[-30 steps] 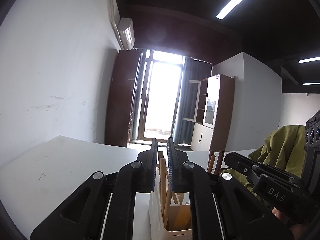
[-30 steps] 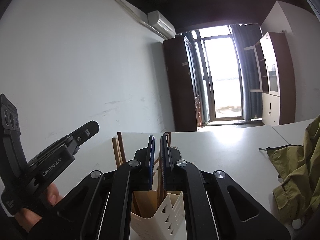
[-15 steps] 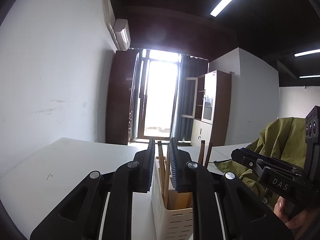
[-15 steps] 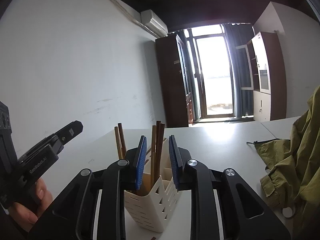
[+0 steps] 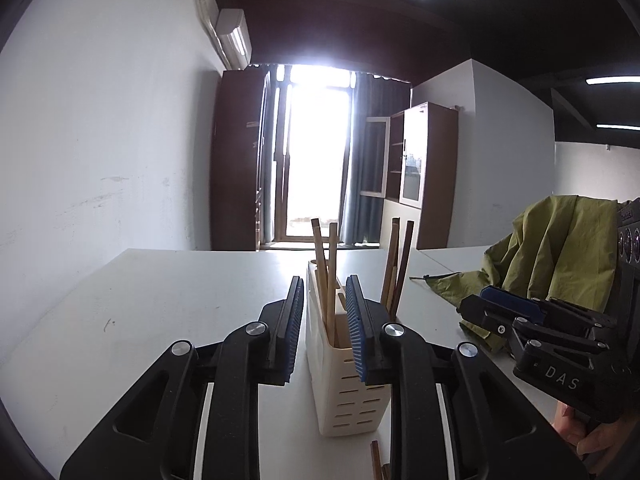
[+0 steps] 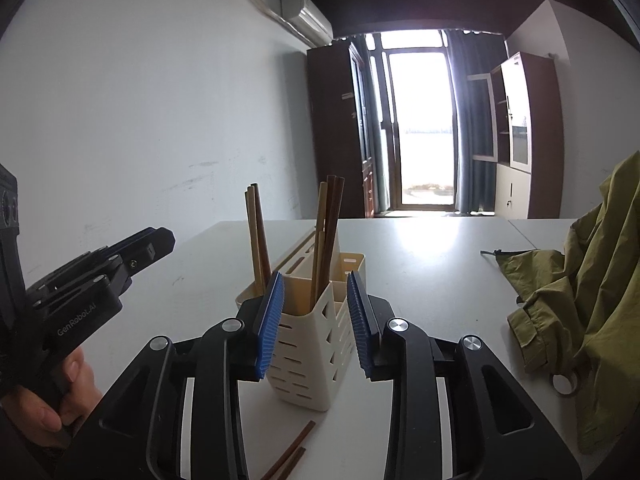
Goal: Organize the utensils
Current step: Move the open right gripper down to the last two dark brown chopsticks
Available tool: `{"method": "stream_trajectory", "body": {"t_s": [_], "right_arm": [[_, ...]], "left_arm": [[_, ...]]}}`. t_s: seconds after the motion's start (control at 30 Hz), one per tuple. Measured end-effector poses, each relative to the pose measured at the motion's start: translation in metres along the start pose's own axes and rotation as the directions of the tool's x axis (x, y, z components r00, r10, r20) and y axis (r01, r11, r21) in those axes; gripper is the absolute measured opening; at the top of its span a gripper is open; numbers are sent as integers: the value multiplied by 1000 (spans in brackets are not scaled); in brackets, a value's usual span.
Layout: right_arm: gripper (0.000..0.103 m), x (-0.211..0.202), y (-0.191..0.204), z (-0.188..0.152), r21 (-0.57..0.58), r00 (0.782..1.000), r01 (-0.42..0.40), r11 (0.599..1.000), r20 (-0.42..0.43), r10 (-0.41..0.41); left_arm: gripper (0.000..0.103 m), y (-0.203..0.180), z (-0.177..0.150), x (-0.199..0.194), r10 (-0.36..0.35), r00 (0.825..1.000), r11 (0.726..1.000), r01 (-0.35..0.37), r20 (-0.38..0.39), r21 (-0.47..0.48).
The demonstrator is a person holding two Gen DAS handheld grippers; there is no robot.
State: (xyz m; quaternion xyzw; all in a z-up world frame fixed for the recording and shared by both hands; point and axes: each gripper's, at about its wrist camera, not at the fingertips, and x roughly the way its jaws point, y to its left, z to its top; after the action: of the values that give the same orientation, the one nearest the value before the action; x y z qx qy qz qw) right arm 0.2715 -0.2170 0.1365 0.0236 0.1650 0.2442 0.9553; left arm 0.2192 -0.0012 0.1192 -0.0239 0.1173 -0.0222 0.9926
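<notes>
A cream slotted utensil holder (image 5: 347,396) (image 6: 310,360) stands on the white table (image 5: 168,300). Several wooden chopsticks (image 5: 325,264) (image 6: 326,232) stand upright in its compartments. My left gripper (image 5: 323,296) is open and empty, just behind the holder. My right gripper (image 6: 315,284) is open and empty, its jaws on either side of the holder's near corner. Two dark chopsticks (image 6: 290,458) lie on the table in front of the holder; their ends also show in the left wrist view (image 5: 377,460).
An olive-green jacket (image 6: 592,292) (image 5: 552,248) lies heaped on the table's right side. A white wall runs along the left. A brown cabinet (image 6: 340,132) and a bright doorway (image 6: 422,128) stand beyond the table's far edge.
Both grippers have opened, let go of the chopsticks in the holder and pulled back and up. The holder now stands further ahead of the jaws.
</notes>
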Motion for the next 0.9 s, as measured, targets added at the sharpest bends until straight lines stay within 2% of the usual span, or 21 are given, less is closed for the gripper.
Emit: {"method": "stream_trajectory", "body": {"t_s": [0.2, 0.37, 0.63, 0.9], "right_arm": [[40, 5, 10, -18, -33, 995, -6, 999, -99, 3], [43, 8, 6, -44, 13, 985, 2, 1000, -173, 0], [45, 24, 2, -80, 43, 957, 18, 999, -290, -4], [47, 43, 7, -105, 34, 917, 30, 999, -399, -14]], "left_arm": [[29, 2, -8, 0, -13, 998, 1000, 13, -60, 0], [31, -1, -14, -3, -21, 996, 1000, 22, -86, 14], [36, -9, -22, -5, -31, 993, 999, 35, -115, 32], [40, -15, -28, -2, -53, 987, 997, 59, -153, 39]]}}
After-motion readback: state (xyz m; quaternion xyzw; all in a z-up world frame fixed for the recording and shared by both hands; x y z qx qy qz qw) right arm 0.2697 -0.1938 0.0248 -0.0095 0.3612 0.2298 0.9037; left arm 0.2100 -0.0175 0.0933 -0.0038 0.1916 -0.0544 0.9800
